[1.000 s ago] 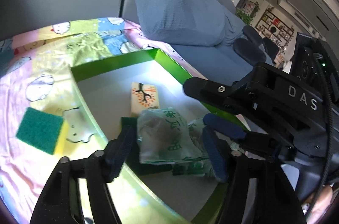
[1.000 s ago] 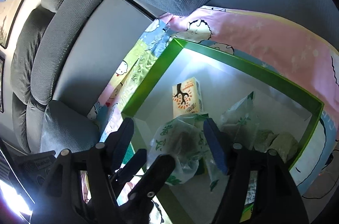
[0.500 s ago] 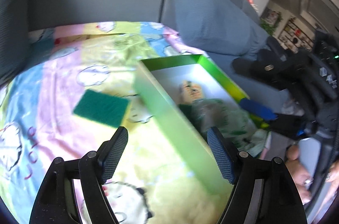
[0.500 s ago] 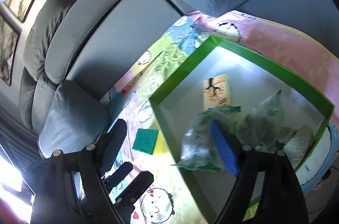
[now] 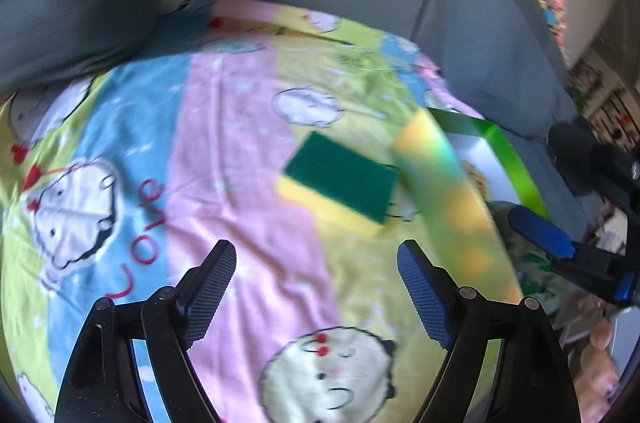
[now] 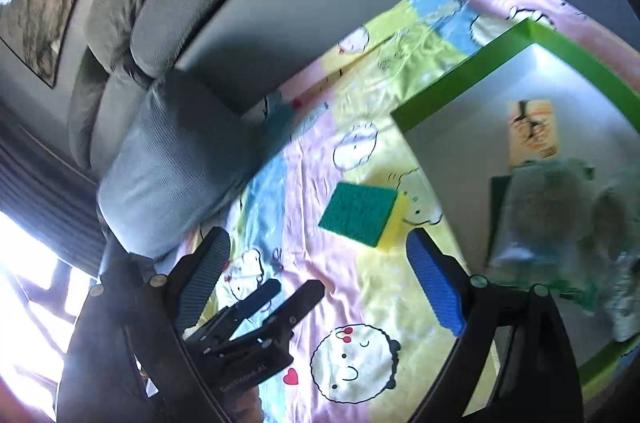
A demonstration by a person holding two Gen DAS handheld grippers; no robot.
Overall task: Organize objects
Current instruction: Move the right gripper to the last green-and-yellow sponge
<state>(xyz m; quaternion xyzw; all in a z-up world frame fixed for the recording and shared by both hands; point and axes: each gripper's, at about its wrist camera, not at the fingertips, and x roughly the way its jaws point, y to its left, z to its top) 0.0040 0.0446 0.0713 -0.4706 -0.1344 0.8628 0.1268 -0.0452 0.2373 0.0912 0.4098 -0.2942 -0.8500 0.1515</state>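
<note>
Since the earlier frames both grippers had drawn back out of the green box (image 6: 460, 75) to hover over the cartoon blanket (image 5: 240, 159). The left gripper (image 5: 316, 263) and right gripper (image 6: 318, 251) each stood with jaws apart, empty. The sponge (image 5: 340, 179) lay just beside the box's wall, bare blanket ahead of it. Grey sofa cushions (image 6: 172, 167) bordered the far edge.

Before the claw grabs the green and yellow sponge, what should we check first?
1. Left claw open and empty: ok.
2. Sponge lies flat on the cartoon blanket, green side up, nothing on top: ok.
3. Sponge lined up between the left claw's fingers: not ok, it sits ahead and a bit to the right.
4. Green box has bare floor left for it: ok.
5. Right claw out of the way: ok, open and empty, off to the side.
6. Gap between sponge and box wall: cannot tell, blurred.
</note>
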